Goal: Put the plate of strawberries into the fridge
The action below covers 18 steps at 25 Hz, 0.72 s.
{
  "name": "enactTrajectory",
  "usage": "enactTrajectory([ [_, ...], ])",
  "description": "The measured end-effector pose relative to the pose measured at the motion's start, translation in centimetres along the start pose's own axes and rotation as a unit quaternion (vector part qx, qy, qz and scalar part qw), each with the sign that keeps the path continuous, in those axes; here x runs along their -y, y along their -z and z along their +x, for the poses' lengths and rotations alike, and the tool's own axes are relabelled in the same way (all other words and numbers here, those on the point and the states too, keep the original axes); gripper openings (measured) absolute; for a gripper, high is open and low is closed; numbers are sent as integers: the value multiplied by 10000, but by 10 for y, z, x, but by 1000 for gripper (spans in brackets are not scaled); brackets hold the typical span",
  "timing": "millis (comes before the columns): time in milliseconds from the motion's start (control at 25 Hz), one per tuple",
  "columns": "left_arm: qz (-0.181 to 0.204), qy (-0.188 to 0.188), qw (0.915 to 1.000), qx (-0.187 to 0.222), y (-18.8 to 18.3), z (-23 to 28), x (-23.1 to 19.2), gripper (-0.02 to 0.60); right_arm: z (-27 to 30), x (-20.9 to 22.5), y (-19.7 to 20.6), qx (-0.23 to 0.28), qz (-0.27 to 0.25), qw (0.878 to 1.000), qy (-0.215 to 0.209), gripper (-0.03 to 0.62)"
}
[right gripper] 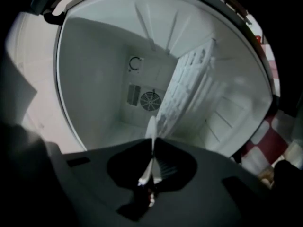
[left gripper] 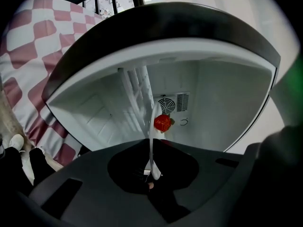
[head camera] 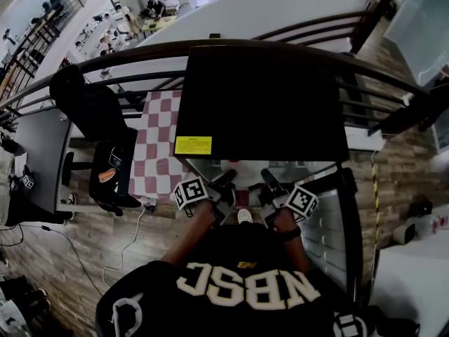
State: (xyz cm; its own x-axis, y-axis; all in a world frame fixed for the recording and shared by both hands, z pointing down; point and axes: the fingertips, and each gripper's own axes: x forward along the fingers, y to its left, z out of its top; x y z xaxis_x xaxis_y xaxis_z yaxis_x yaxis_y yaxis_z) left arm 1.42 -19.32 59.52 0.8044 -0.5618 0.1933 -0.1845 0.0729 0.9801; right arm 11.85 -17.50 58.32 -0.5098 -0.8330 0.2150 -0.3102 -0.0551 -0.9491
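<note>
a wood-floored landing with a dark railing (head camera: 140, 51) is running behind a small black fridge (head camera: 259, 97), whose door (head camera: 330, 223) is standing open to the right. a person is standing before it, each gripper pinching the rim of one white plate (left gripper: 152, 141). the left gripper (left gripper: 151, 174) is clamping one side and the right gripper (right gripper: 151, 171) the other, jaws nearly together on the thin edge. two holds are probably keeping the plate level so the strawberry (left gripper: 162, 123) is not rolling off. the plate is hanging just in front of the white interior, not yet resting on anything. inside, a wire shelf (right gripper: 189, 89) is lying close to the plate's line and looks like the thing to clear. a fan grille (left gripper: 166, 104) is showing on the back wall. a desk under a red-and-white checked cloth (head camera: 158, 146) is sitting just left of the fridge, and a black chair (head camera: 91, 104) is standing beyond it, out of the way.
</note>
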Motion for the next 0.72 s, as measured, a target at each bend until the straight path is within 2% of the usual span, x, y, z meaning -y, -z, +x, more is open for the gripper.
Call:
enactTrajectory([
  [400, -183, 91, 9997, 99, -4, 6, -1, 35, 4, 3, -5, 10, 85, 10000, -14, 35],
  [720, -1, 171, 9998, 128, -8, 12, 6, 35, 5, 5, -9, 67, 67, 10000, -25, 35],
])
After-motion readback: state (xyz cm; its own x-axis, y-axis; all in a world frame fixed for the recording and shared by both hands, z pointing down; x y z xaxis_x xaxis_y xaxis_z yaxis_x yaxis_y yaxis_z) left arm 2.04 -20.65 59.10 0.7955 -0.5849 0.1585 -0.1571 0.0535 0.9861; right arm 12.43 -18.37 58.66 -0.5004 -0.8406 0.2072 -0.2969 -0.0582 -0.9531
